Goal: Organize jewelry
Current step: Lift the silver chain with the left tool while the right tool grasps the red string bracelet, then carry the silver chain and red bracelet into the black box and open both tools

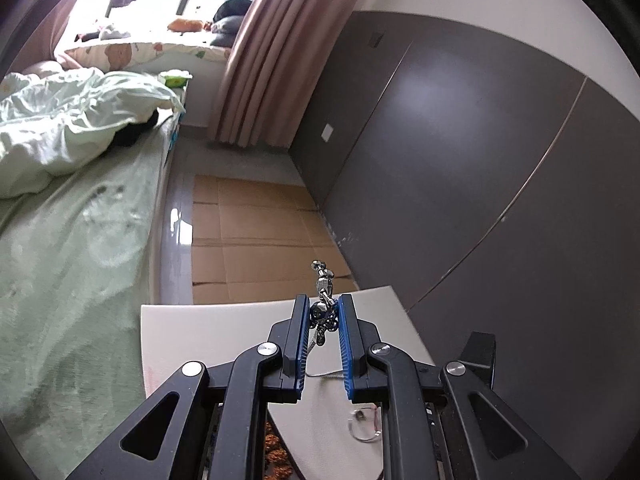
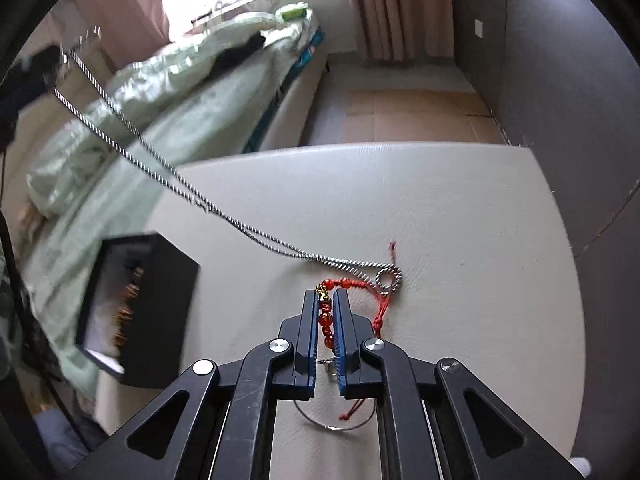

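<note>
My left gripper [image 1: 324, 312] is shut on the silver pendant [image 1: 323, 292] of a silver chain necklace and holds it raised above the white table [image 1: 224, 328]. In the right wrist view the twisted chain [image 2: 168, 168] stretches taut from the upper left down to its end loop [image 2: 389, 277] on the table. My right gripper [image 2: 327, 300] is shut on a red bead bracelet [image 2: 326, 320] with a gold charm [image 2: 322, 293] and red cord [image 2: 380, 308], low over the table [image 2: 460, 220]. A thin silver bangle [image 2: 336, 424] lies under the right gripper.
An open black jewelry box [image 2: 136, 308] with gold pieces inside stands at the table's left edge. A silver ring or bangle [image 1: 364, 428] lies on the table below my left gripper. A bed with green bedding [image 1: 72, 200] is to the left, a dark wardrobe [image 1: 480, 160] to the right.
</note>
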